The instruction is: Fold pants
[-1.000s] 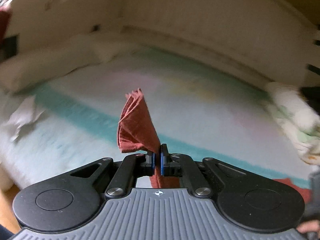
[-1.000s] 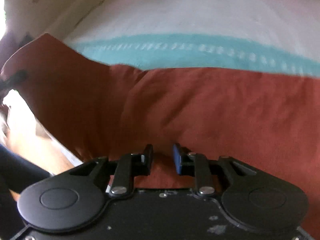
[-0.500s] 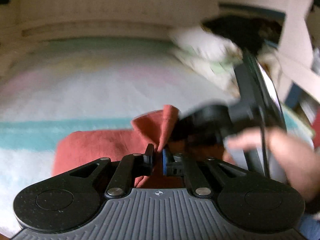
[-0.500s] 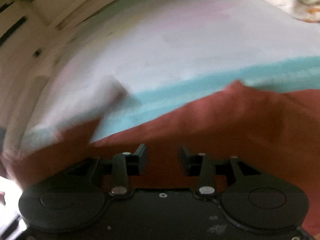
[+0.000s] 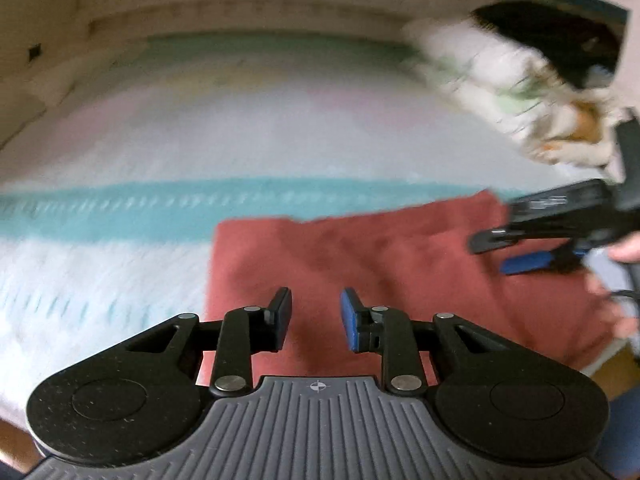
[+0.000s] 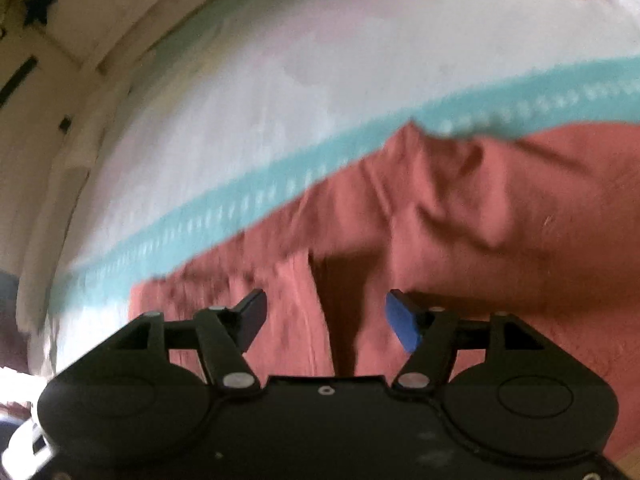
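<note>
On the bed (image 5: 248, 120), just this side of its teal stripe (image 5: 120, 216), the rust-red pants (image 5: 360, 264) lie as a rough rectangle, the far edge touching the stripe and the near edge at the bed's rim. The left gripper (image 5: 315, 316) hovers over the pants' left end with its jaws apart and nothing between them. The right gripper (image 6: 325, 316) is likewise spread wide and empty, above a ridge of bunched cloth (image 6: 460, 200) on the stripe side. My judgement: a fold has just been laid, and doing it well now means pressing that ridge flat and squaring the edges parallel to the stripe before pinching two corners together for the next fold. No containers are visible; beyond the stripe sits only a crumpled pale bundle (image 5: 508, 80).
</note>
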Tool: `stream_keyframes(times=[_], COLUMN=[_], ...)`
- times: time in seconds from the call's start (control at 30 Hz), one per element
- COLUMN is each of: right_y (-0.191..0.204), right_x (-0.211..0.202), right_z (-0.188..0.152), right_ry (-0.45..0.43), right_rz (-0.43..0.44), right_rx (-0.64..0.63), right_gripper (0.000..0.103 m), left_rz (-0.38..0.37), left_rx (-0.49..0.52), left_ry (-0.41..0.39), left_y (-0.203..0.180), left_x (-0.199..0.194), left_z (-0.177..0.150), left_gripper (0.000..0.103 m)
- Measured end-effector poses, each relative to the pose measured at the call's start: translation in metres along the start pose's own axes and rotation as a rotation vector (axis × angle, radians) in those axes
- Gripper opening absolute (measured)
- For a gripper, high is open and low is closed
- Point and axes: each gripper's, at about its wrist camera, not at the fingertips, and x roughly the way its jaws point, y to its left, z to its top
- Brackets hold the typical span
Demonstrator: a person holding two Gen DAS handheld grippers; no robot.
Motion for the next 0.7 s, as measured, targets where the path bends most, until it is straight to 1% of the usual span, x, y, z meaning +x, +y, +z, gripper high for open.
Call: stream_keyframes(times=[0.07,0.13,0.2,0.27,0.37,0.43,0.5,0.53,0.57,0.6,0.63,0.67,0.7], right_y=[-0.001,0.001,0.005,0.009,0.014,0.020,0.024,0.026,0.028,0.029,0.031,0.033,0.037], right_x=[0.004,0.006,0.008,0.020,0.022,0.024,0.027,0.029,0.029,0.030,0.029,0.026,0.021], right_z=[-0.003,-0.009,-0.012,-0.008,-0.011,-0.013,-0.016,-0.017,-0.018,-0.019,-0.019,-0.020,-0.020], right_ry=[0.014,0.014,0.015,0.019,0.035,0.044,0.064,0.072,0.073,0.073,0.074,0.065,0.052], right_rz=[0.006,0.007,0.010,0.018,0.020,0.018,0.027,0.022,0.012,0.001,0.004,0.010,0.020], right_rx=[-0.019,-0.033,-0.054,-0.080,-0.134,-0.177,-0.209,-0.215,-0.229,-0.247,-0.260,-0.266,-0.288], right_gripper=[0.069,0.070,0.070,0.070,0.068,0.059,0.035,0.033,0.026,0.014,0.014,0.009,0.008], left_rz=[-0.009,-0.020,-0.031,-0.029,-0.029,-0.031,-0.033,-0.034,-0.034,-0.033,-0.030,-0.025,-0.018], left_rx=[-0.012,-0.030,-0.050,-0.046,-0.044,-0.059,-0.065,-0.066,-0.070,-0.074,-0.075,-0.072,-0.067], left_ry=[0.073,0.171,0.161,0.165,0.162,0.157,0.154,0.153,0.151,0.145,0.141,0.139,0.132], left_y=[0.009,0.015,0.019,0.019,0.018,0.021,0.022,0.024,0.027,0.027,0.027,0.027,0.025], left_x=[0.016,0.036,0.040,0.040,0.038,0.035,0.032,0.030,0.026,0.025,0.023,0.021,0.018], left_z=[-0.003,-0.006,-0.007,-0.007,-0.010,-0.011,-0.014,-0.015,-0.017,-0.017,-0.017,-0.016,-0.014], left_gripper=[0.026,0.026,0.026,0.026,0.026,0.026,0.026,0.026,0.026,0.026,0.026,0.026,0.027])
